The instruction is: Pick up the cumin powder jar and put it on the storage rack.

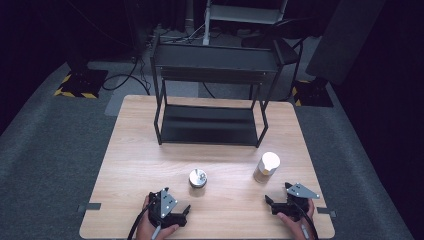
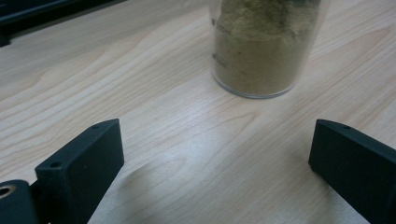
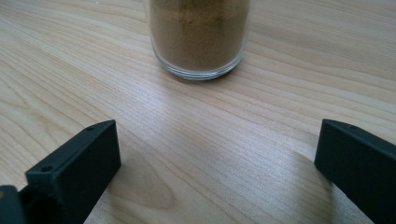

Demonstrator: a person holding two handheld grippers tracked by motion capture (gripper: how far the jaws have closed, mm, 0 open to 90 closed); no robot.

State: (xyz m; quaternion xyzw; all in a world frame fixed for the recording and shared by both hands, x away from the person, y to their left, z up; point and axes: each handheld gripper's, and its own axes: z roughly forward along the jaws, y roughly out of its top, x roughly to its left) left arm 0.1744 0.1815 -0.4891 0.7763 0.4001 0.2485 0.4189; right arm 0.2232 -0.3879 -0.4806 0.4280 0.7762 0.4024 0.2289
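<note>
Both tongs (image 1: 186,210) (image 1: 279,196) released near table's (image 1: 130,150) front edge, jars (image 1: 198,178) (image 1: 266,167) just ahead

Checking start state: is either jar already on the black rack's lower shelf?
No: both the silver-lidded jar and the white-lidded jar stand on the table, in front of the rack.

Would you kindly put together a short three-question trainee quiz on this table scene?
1. True or false: the left gripper is shut on the shorter jar.
2. How many jars stand on the table?
3. The taller jar stands: A) on the black rack; B) on the table ahead of the right gripper; C) between that gripper's jaws.

Key: 1 false; 2 two; 3 B.
</note>
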